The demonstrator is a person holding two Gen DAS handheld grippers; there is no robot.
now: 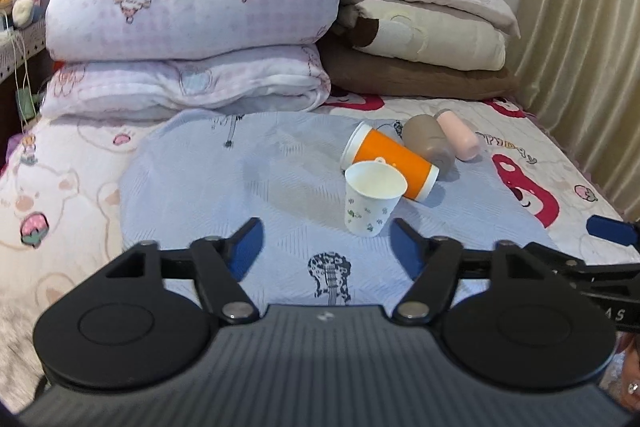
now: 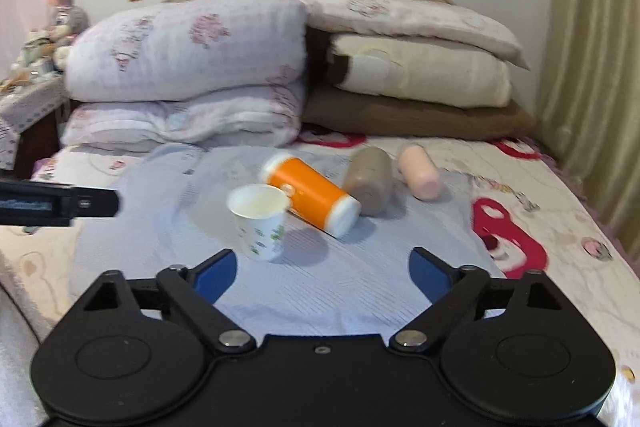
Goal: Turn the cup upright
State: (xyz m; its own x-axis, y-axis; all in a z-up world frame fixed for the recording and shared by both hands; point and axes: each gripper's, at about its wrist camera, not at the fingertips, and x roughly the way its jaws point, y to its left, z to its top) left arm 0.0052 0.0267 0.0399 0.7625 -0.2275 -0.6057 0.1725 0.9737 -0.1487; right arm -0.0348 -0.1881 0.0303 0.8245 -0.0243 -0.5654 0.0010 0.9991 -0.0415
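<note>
Paper cup [image 1: 372,198] upright just beyond your left gripper [image 1: 326,247], right gripper [image 2: 322,269] too, both spread wide, empty-fingered.

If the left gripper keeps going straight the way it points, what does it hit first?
Probably the paper cup, standing upright just right of centre ahead of the open left gripper. Dead centre it might skim past onto the blue cloth; depth is hard to judge.

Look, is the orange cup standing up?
No, the orange cup lies on its side on the blue cloth, right behind the upright paper cup.
</note>
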